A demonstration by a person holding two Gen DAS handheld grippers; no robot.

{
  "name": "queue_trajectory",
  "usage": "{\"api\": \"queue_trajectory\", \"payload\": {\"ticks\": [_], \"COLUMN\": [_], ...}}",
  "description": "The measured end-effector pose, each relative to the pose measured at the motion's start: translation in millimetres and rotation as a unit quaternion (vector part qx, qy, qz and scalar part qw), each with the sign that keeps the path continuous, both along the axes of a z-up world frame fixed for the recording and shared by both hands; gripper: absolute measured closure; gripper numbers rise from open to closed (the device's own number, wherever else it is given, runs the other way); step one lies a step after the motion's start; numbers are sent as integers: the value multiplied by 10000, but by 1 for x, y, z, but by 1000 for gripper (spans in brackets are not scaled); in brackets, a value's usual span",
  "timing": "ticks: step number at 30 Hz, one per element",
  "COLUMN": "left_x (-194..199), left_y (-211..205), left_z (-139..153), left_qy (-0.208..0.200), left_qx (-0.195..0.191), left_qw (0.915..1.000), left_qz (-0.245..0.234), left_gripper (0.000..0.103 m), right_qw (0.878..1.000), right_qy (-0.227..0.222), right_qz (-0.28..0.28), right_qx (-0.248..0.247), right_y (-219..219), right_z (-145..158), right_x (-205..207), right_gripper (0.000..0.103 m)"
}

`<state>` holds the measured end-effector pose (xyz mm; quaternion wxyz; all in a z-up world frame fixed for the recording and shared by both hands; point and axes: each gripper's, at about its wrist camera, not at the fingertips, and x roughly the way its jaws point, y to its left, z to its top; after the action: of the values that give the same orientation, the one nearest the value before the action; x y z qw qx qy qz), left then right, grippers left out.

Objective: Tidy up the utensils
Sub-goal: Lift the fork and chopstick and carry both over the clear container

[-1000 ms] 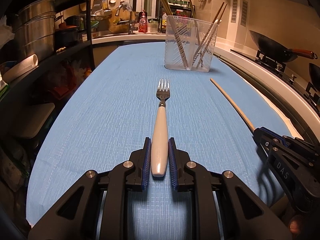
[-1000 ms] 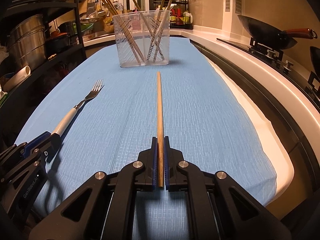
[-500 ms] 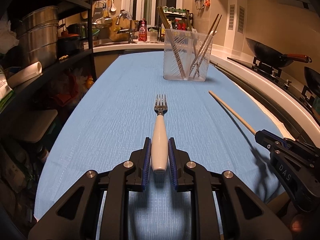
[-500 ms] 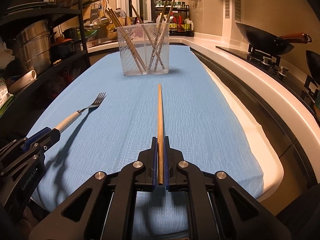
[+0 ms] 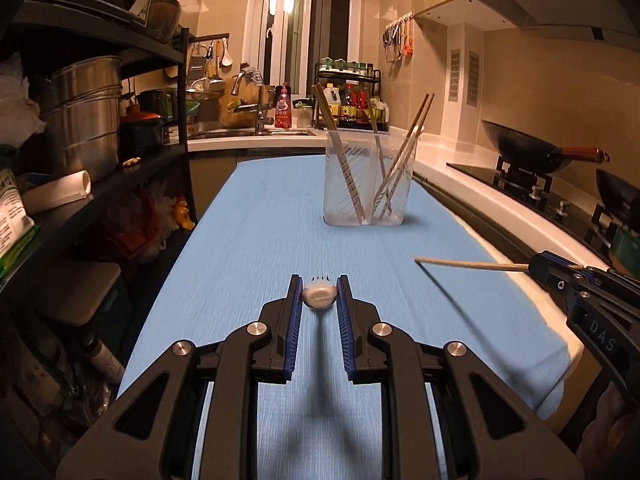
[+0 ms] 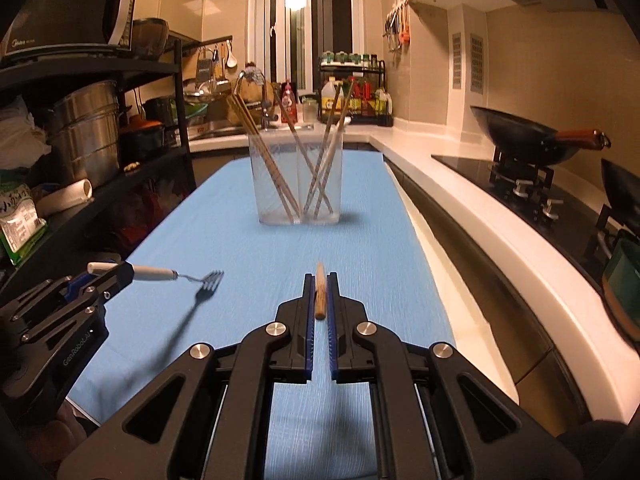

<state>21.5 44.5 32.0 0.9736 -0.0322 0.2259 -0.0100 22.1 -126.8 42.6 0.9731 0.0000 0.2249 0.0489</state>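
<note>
A long table covered by a blue cloth [image 5: 256, 240] fills the middle of both views, with a dark shelving rack [image 5: 100, 184] of steel pots [image 5: 84, 116] crowded along its left edge and a white counter [image 6: 472, 216] with a stove and a black wok [image 6: 524, 136] along its right. Toward the far end of the cloth a clear plastic holder [image 6: 296, 180] is stood, in which several chopsticks [image 6: 276, 168] are leaned; nothing is seen between it and the grippers. The left gripper [image 5: 319, 294] is clamped on the white handle of a fork [image 6: 200, 278], which is held clear of the cloth, its shadow cast below. The right gripper [image 6: 320, 296] is closed on a single wooden chopstick [image 5: 472, 265], likewise held above the cloth. From each gripper's own camera its utensil is seen nearly end-on, so only the handle end and the tine tips of the fork can be made out there. The cloth is blurred in both views, and the rack's lower shelves are lost in darkness.
</note>
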Motion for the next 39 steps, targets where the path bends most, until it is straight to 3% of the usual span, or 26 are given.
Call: {"api": "queue_trajectory", "payload": {"ticks": [9, 23, 29, 39], "left_x": [36, 90, 114, 170], "left_y": [17, 22, 22, 6], "left_z": [48, 92, 109, 191], "left_qy": [85, 348, 399, 76], "left_qx": [-283, -337, -329, -328], "left_qw": [9995, 9979, 9972, 9952], "left_qz": [-95, -436, -531, -917], "left_gripper": [86, 86, 86, 86], "right_qw": [9988, 9981, 9972, 9950], "right_qy": [-465, -505, -520, -769], "right_qz": [119, 340, 519, 614], "right_qx": [34, 111, 118, 154], "right_y": [-10, -12, -9, 0], "right_z": [58, 102, 138, 224], "right_x": [20, 73, 97, 150], "right_gripper": [97, 97, 97, 97]}}
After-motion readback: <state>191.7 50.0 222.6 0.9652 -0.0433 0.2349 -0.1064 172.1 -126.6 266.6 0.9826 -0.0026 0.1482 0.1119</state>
